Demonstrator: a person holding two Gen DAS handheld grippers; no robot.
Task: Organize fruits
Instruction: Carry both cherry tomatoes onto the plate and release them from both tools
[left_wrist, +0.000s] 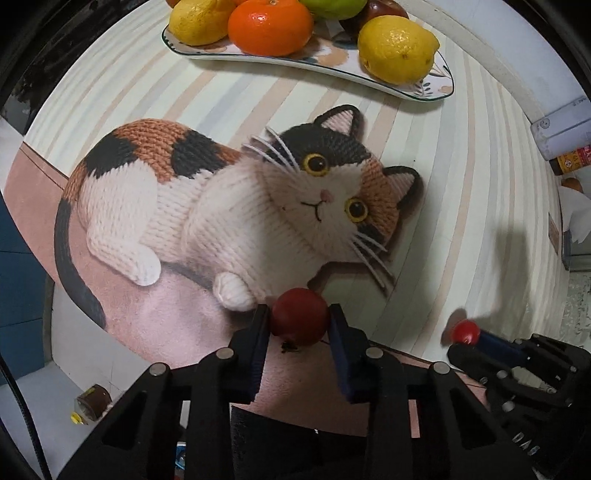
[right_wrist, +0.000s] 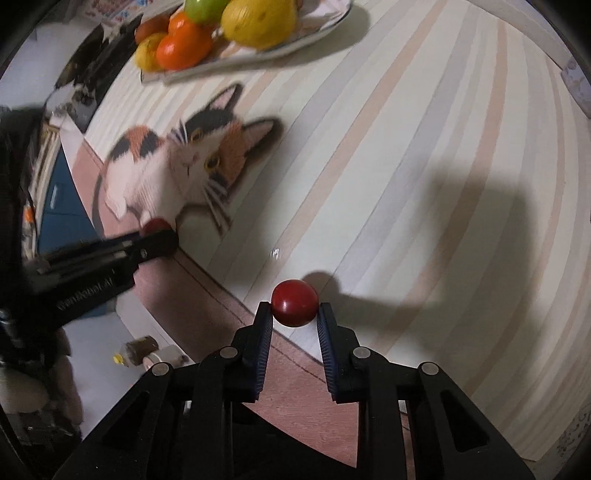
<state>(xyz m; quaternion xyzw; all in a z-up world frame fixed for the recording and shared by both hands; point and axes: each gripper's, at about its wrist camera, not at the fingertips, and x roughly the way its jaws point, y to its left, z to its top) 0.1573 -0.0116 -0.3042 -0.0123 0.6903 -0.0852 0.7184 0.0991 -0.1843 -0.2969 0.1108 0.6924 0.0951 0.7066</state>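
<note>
My left gripper (left_wrist: 300, 322) is shut on a dark red round fruit (left_wrist: 300, 317) above the cat-print mat (left_wrist: 229, 206). My right gripper (right_wrist: 294, 312) is shut on a smaller bright red fruit (right_wrist: 294, 302) above the striped part of the mat; it also shows in the left wrist view (left_wrist: 466, 331) at the lower right. The left gripper with its fruit (right_wrist: 157, 224) shows in the right wrist view at the left. A white plate (left_wrist: 424, 86) at the far side holds lemons (left_wrist: 397, 50), an orange (left_wrist: 270, 26), a green fruit and a dark one.
The mat shows a knitted calico cat on stripes (right_wrist: 406, 147). Bottles (left_wrist: 565, 129) stand at the right edge in the left wrist view. A small jar (left_wrist: 90, 404) and clutter lie below the table's near left edge. A blue box (right_wrist: 62, 206) sits beside the table.
</note>
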